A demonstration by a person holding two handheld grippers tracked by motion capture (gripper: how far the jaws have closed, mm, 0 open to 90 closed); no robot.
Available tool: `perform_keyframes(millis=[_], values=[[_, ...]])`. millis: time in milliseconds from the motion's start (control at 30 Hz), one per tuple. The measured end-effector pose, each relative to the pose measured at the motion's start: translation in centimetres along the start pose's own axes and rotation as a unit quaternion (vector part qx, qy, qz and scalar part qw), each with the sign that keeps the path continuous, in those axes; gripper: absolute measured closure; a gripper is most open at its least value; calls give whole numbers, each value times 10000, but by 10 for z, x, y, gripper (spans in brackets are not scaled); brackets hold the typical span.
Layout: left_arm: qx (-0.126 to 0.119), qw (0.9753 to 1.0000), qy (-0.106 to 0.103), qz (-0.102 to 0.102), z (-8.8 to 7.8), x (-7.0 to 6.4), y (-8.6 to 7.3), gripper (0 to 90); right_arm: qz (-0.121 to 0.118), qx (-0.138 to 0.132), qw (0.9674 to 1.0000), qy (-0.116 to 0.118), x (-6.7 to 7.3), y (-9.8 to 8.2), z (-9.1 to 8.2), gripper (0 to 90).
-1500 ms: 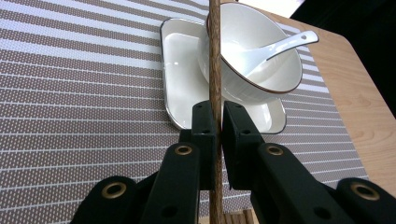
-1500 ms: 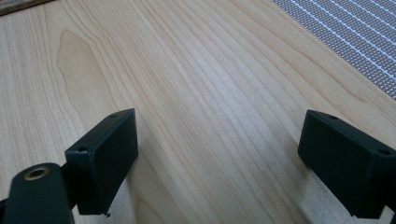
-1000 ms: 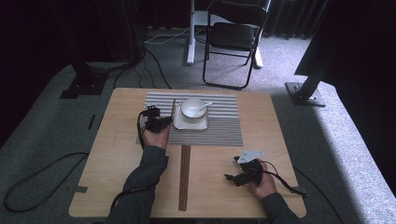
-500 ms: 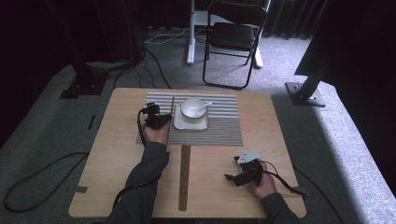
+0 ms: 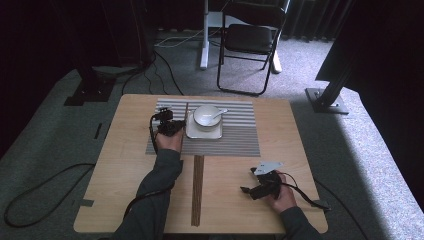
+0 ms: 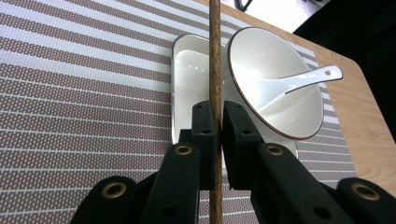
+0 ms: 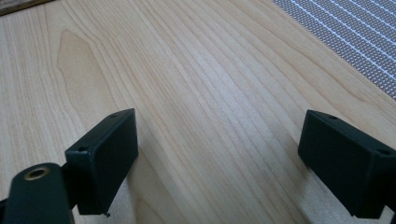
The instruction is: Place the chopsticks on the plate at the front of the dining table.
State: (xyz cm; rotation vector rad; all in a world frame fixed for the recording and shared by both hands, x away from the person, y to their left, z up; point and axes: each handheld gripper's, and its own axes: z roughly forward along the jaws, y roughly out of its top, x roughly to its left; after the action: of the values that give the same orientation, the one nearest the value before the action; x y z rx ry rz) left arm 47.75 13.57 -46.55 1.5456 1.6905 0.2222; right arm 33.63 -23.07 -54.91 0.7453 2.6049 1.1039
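My left gripper (image 5: 178, 124) (image 6: 216, 112) is shut on a thin brown chopstick (image 6: 215, 56) (image 5: 186, 111), which runs straight away from the jaws over the striped placemat (image 5: 235, 140) (image 6: 84, 84). Just right of the stick a white bowl (image 5: 206, 116) (image 6: 280, 107) with a white spoon (image 6: 303, 78) (image 5: 219, 112) in it rests on a white square plate (image 5: 204, 133) (image 6: 191, 79). My right gripper (image 5: 248, 182) (image 7: 219, 158) is open low over bare wood at the front right, with nothing between its jaws.
More brown chopsticks (image 5: 197, 190) lie side by side down the middle of the wooden table (image 5: 120, 165), between the two forearms. The placemat's corner (image 7: 355, 28) lies beyond the right gripper. A folding chair (image 5: 250, 40) stands on the carpet behind the table.
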Motion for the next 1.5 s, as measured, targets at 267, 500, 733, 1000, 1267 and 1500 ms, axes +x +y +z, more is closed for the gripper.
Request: perform_keyframes(millis=[267, 500, 733, 1000, 1267, 1500], values=[[39, 9999, -11, -102, 4, 3, 3, 841, 1, 2, 10000, -1, 0, 0, 0, 116], [67, 9997, -38, -215, 10, 3, 6, 841, 2, 0, 10000, 0, 0, 0, 0, 116], [87, 9996, -57, -266, 14, 2, 7, 841, -1, 1, 10000, -1, 0, 0, 0, 116], [105, 9994, -61, -309, 20, 1, 9, 840, 0, 0, 10000, 0, 0, 0, 0, 115], [161, 9992, -57, -372, 30, 0, 8, 840, 2, 0, 10000, 1, 0, 0, 0, 115], [206, 9990, -109, -378, 37, 0, 9, 841, -3, 1, 10000, 1, 0, 0, 0, 116]])
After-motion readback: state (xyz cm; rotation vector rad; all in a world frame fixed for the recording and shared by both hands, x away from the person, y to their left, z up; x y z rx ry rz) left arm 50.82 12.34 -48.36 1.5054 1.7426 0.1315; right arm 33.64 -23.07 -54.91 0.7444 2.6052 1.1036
